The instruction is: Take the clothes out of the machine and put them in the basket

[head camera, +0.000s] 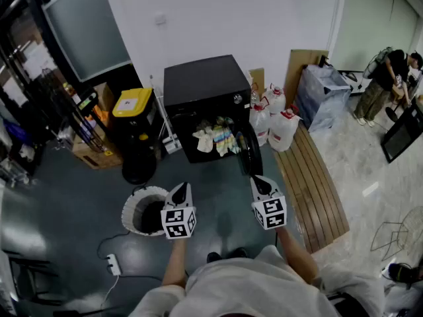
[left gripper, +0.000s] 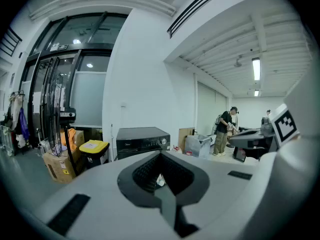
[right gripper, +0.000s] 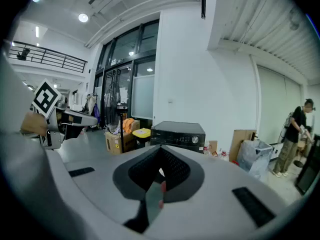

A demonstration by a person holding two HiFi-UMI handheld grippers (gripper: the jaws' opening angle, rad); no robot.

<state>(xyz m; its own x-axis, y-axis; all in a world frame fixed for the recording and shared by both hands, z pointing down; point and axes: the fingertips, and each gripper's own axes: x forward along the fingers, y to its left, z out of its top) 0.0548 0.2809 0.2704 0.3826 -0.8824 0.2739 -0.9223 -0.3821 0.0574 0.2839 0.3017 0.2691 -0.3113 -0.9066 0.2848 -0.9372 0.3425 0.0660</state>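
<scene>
Clothes [head camera: 215, 139] over machine [head camera: 198, 84] opening's edge, basket [head camera: 128, 214] well apart

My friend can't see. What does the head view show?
A black machine stands with its door open and pale clothes spilling out. In front, a person holds the left gripper and right gripper, both shut and empty. A white basket sits on the floor by the left gripper.

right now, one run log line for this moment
left hand-held gripper: shut, empty | right hand-held gripper: shut, empty | machine: door open, clothes at opening | basket: on floor
</scene>
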